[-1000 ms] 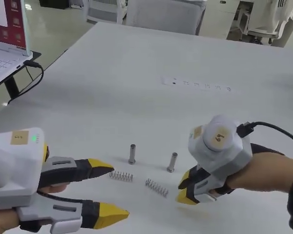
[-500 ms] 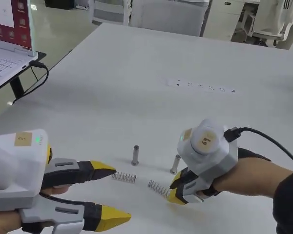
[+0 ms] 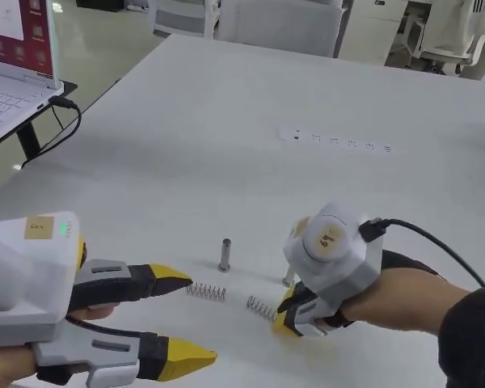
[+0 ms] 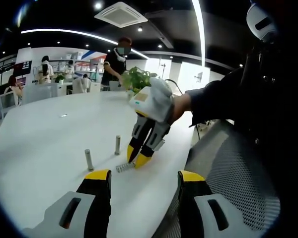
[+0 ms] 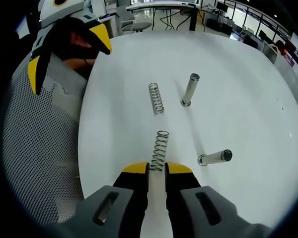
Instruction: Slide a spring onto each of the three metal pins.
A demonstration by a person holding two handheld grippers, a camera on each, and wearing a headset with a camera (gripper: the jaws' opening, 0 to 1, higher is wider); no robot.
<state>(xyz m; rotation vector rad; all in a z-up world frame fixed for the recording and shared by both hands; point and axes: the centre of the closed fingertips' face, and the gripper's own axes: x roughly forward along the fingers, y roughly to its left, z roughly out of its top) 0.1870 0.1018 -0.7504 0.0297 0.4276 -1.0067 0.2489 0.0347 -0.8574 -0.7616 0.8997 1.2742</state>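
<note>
The right gripper [image 5: 157,167] has its jaws pinched on the near end of a thin coiled steel spring [image 5: 160,148] lying straight ahead of them; the left gripper [image 4: 144,174], farther off, gapes empty.

The head view looks forward and down from above and behind both grippers, over the surface [image 3: 226,121]. The left gripper [image 3: 200,317] is nearest it, at the bottom. The left gripper view rides low at the surface's edge and faces out past its own fingers toward the right gripper [image 4: 136,161]. The right gripper view faces back the other way, close above the surface, with the spring [image 5: 159,148] just ahead of its fingers. All three share the pins [image 3: 225,254] between the two pairs of fingers.
</note>
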